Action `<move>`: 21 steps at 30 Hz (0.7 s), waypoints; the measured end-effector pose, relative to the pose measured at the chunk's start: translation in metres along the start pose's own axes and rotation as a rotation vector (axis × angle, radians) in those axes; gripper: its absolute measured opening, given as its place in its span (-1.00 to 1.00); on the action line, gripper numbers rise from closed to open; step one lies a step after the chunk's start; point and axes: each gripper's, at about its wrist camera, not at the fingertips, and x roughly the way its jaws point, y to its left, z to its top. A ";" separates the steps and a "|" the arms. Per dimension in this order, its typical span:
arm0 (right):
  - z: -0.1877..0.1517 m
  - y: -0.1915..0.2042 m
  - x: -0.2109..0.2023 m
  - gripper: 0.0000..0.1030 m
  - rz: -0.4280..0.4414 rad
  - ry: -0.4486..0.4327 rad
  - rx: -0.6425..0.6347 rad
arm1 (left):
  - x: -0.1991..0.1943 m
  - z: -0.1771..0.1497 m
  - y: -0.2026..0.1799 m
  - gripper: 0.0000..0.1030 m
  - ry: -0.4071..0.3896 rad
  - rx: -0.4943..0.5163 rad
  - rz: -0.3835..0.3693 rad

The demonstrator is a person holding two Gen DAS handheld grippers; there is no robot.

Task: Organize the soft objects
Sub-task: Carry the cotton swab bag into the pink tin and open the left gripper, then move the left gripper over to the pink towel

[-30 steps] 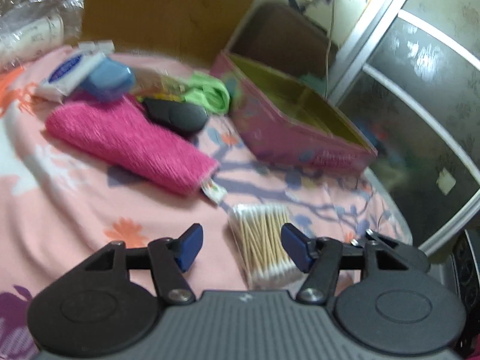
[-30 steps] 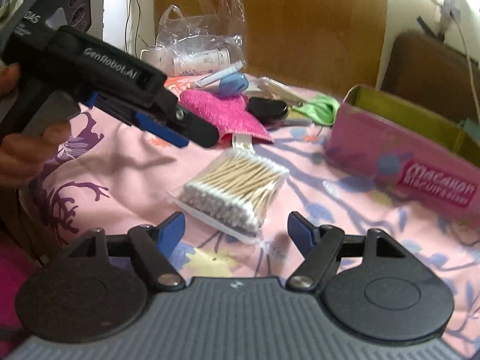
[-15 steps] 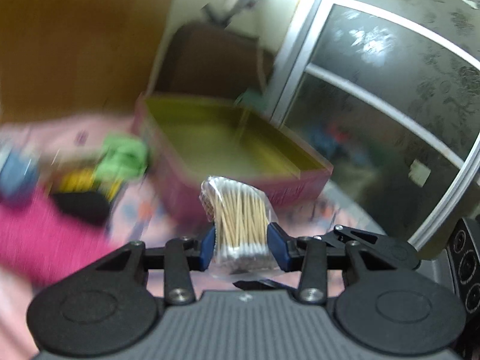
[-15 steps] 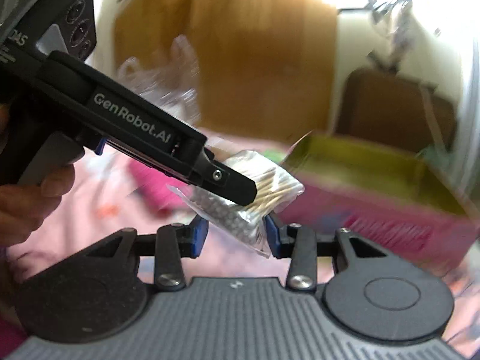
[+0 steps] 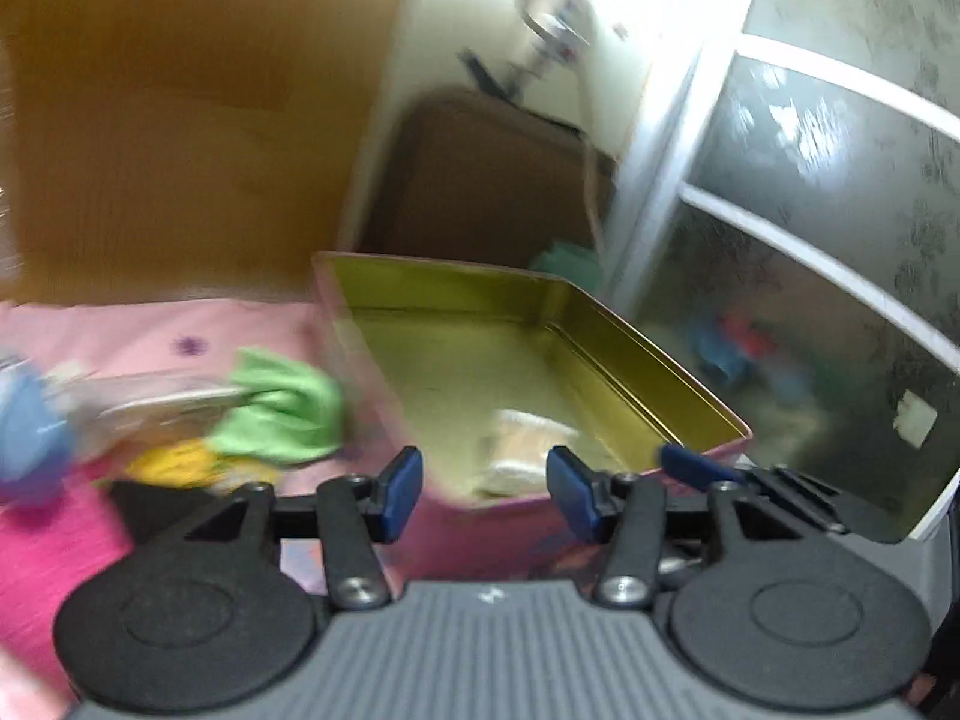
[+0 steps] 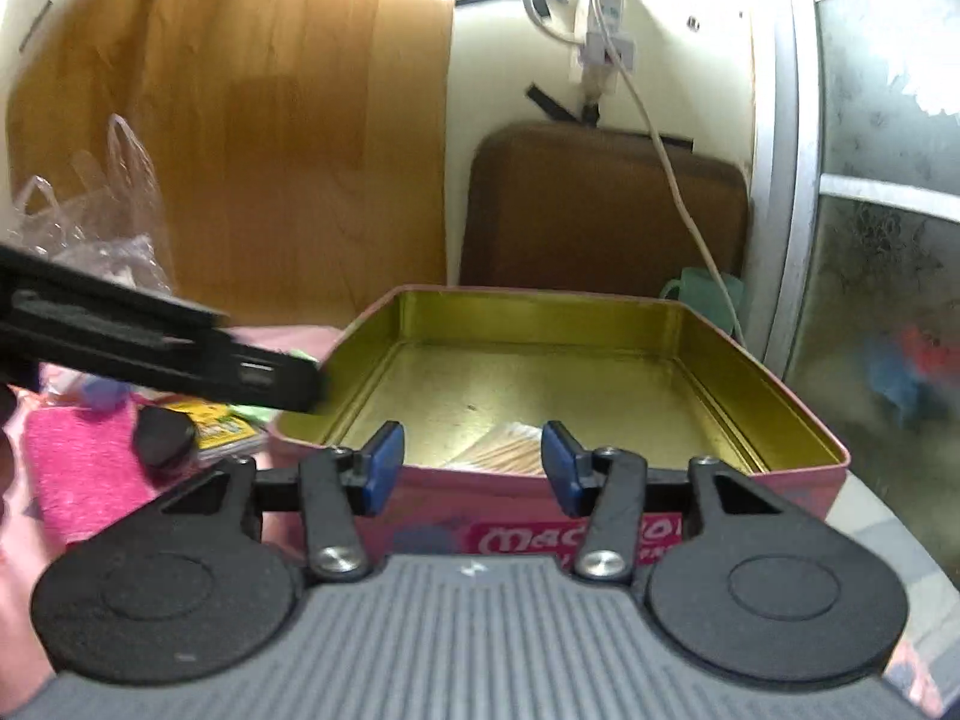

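The bag of cotton swabs (image 5: 521, 450) lies inside the open pink tin (image 5: 690, 414) with a gold interior, near its front wall; it also shows in the right wrist view (image 6: 501, 449). My left gripper (image 5: 486, 495) is open and empty just in front of the tin. My right gripper (image 6: 471, 468) is open and empty at the tin's (image 6: 798, 414) front wall. The left gripper's body (image 6: 162, 354) reaches in from the left in the right wrist view.
On the pink floral bedsheet (image 5: 150, 336) left of the tin lie a green cloth (image 5: 279, 408), a yellow item (image 5: 174, 462), a black object (image 6: 163, 435), a pink towel (image 6: 78, 474) and a blue item (image 5: 30, 438). A plastic bag (image 6: 90, 222) sits at the back left.
Both grippers held the swab bag above the bed and carried it over the tin. Both have now opened, and the bag lies in the tin.
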 end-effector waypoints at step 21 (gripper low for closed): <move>0.010 0.157 0.089 0.00 0.331 0.212 -0.255 | -0.083 -0.055 0.127 -0.05 0.003 -0.219 0.226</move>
